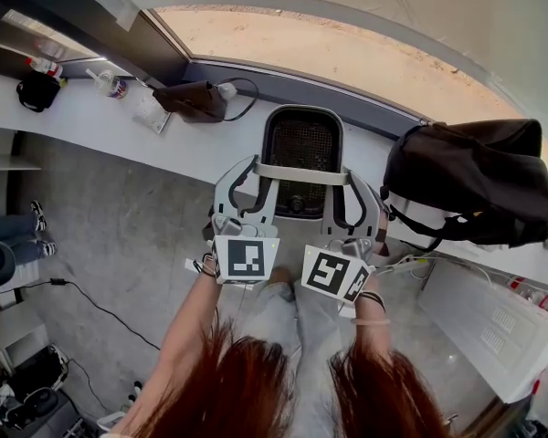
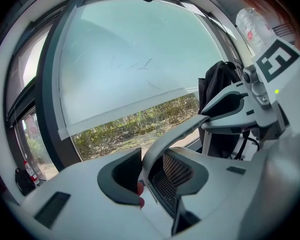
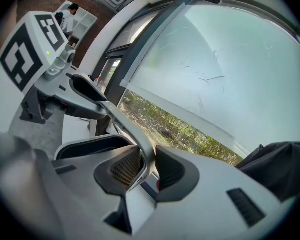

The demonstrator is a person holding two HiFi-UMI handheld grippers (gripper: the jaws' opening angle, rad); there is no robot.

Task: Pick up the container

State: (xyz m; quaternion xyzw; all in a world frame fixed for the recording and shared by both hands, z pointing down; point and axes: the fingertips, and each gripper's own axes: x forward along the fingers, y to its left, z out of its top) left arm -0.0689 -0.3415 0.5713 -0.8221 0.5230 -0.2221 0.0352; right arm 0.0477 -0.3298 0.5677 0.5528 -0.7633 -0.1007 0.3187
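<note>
Head view is showing the person's two forearms reaching forward over a gray floor (image 1: 119,226), one hand-held gripper in each hand, marker cubes facing up.

The left hand-held gripper (image 1: 253,190) is straddling the left end of the container's pale handle band (image 1: 301,173). In the left gripper view its jaws are standing apart. The band (image 2: 175,134) is passing between them and lying against the outer pad, while the inner jaw is sitting inside the container with dark mesh (image 2: 176,170) showing in the gap. The pads are not clamping yet.

The right hand-held gripper (image 1: 354,199) is doing the same at the band's right end. In the right gripper view the band (image 3: 125,124) is running between its jaws and touching the outer pad. A narrow strip of mesh (image 3: 125,168) is still showing before the inner pad, so this one is open too.

The container (image 1: 301,140), a dark mesh basket with a gray rim, is standing upright on the white table (image 1: 91,121), just beyond the grippers and below the window (image 1: 347,53).

A black backpack (image 1: 470,185) is lying on the table to the container's right. A brown pouch (image 1: 194,99) with a cable is sitting to its left, nearer the window.
</note>
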